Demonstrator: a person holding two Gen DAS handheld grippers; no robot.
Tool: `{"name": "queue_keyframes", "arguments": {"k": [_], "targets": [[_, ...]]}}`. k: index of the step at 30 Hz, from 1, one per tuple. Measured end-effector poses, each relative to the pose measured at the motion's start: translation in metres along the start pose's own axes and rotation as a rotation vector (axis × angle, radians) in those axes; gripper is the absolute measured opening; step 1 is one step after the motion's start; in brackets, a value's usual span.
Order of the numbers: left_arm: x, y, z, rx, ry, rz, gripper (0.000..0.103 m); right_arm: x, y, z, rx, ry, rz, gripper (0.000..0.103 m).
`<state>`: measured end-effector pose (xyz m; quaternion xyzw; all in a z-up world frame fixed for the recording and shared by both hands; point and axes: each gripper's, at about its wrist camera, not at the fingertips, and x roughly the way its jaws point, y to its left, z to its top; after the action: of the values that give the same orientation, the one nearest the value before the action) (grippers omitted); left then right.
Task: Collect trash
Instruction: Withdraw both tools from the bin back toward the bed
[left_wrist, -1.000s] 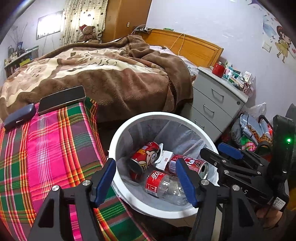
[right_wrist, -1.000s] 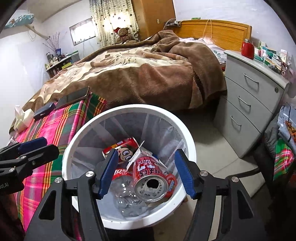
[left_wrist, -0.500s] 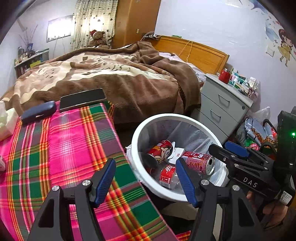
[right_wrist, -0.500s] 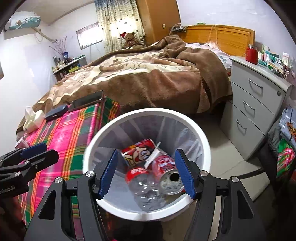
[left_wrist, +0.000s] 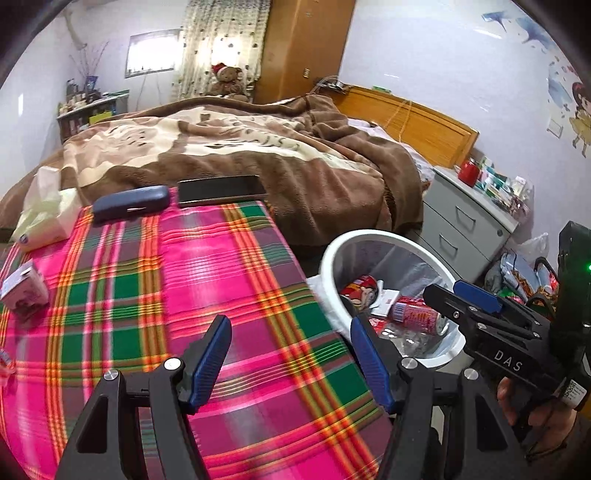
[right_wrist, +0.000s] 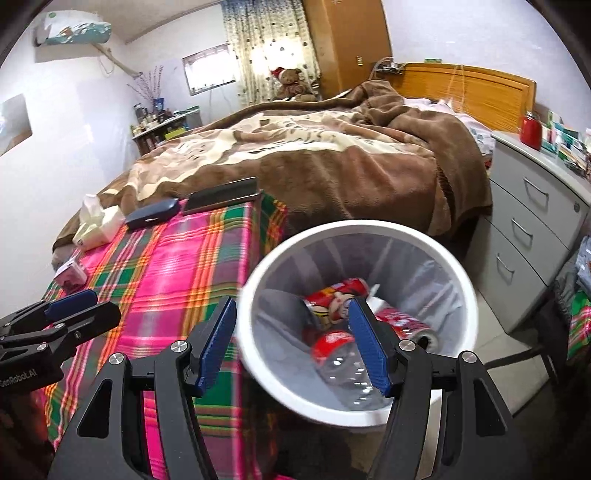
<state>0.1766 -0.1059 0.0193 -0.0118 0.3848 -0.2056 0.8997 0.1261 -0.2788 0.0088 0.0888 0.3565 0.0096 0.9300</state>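
We hold the left gripper wide and empty over the plaid cloth, the right gripper equally wide above the white bin holding red cans. A small pink carton lies far left. The right tool reads "DAS".
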Motion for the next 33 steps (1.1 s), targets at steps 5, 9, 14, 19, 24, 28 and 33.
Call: {"name": "queue_keyframes", "arguments": {"k": [5, 9, 14, 19, 24, 28, 33], "targets": [[-0.017, 0.027, -0.007, -0.02, -0.023, 0.063, 0.067, 0.006, 0.024, 0.001, -0.027, 0.001, 0.035, 0.065], [-0.029, 0.054, -0.013, -0.062, -0.036, 0.095, 0.067, 0.012, 0.042, 0.0, -0.044, 0.009, 0.069, 0.065], [-0.042, 0.086, -0.019, -0.119, -0.045, 0.125, 0.066, 0.018, 0.067, -0.002, -0.068, 0.021, 0.101, 0.065], [-0.056, 0.117, -0.029, -0.176, -0.063, 0.166, 0.067, 0.023, 0.091, -0.002, -0.107, 0.031, 0.14, 0.065], [-0.071, 0.15, -0.037, -0.217, -0.069, 0.22, 0.067, 0.027, 0.113, 0.0, -0.147, 0.032, 0.174, 0.065], [-0.084, 0.178, -0.045, -0.246, -0.083, 0.256, 0.067, 0.032, 0.132, 0.002, -0.176, 0.04, 0.21, 0.065], [-0.097, 0.216, -0.057, -0.284, -0.078, 0.308, 0.067, 0.038, 0.16, 0.006, -0.22, 0.039, 0.256, 0.065]]}}
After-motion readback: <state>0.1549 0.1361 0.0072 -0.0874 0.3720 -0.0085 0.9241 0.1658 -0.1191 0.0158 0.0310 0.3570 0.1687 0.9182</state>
